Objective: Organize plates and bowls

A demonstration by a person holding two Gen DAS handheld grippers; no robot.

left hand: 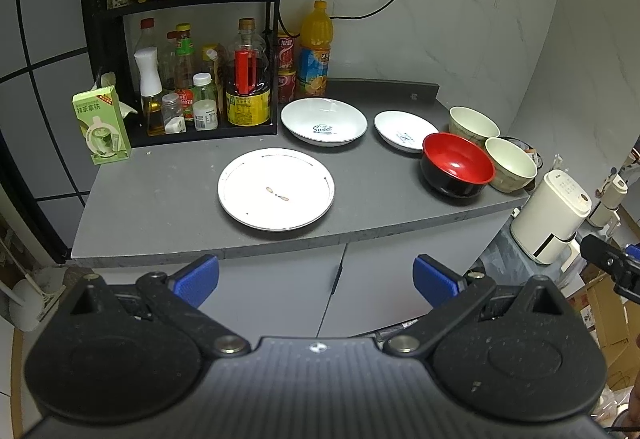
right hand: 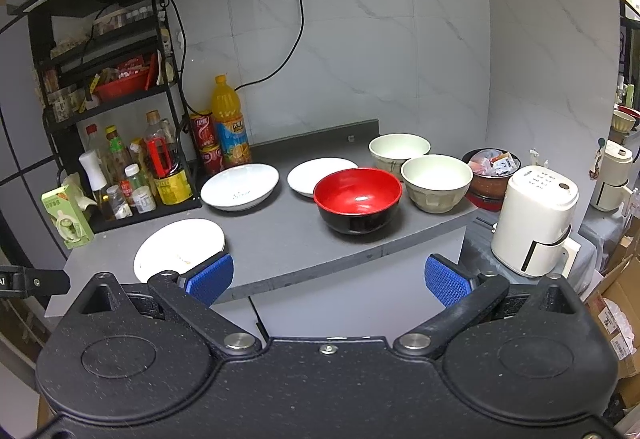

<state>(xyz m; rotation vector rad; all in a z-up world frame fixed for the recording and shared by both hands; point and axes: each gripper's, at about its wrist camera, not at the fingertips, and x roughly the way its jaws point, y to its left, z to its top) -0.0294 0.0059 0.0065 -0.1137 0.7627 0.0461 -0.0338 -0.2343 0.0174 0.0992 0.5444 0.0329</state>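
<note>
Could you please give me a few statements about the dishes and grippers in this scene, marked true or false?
1. The left gripper is open and holds nothing. True.
2. The red and black bowl is stacked inside a cream bowl. False: it stands on its own on the countertop, in front of the two cream bowls.
3. Three white plates lie separately on the countertop. True: the large flat plate, the plate printed "Sweet" and the small plate.
4. The right gripper is shut on the large flat plate. False: it is open, short of the counter edge, holding nothing.
5. The orange juice bottle lies on its side. False: it stands upright against the wall.
</note>
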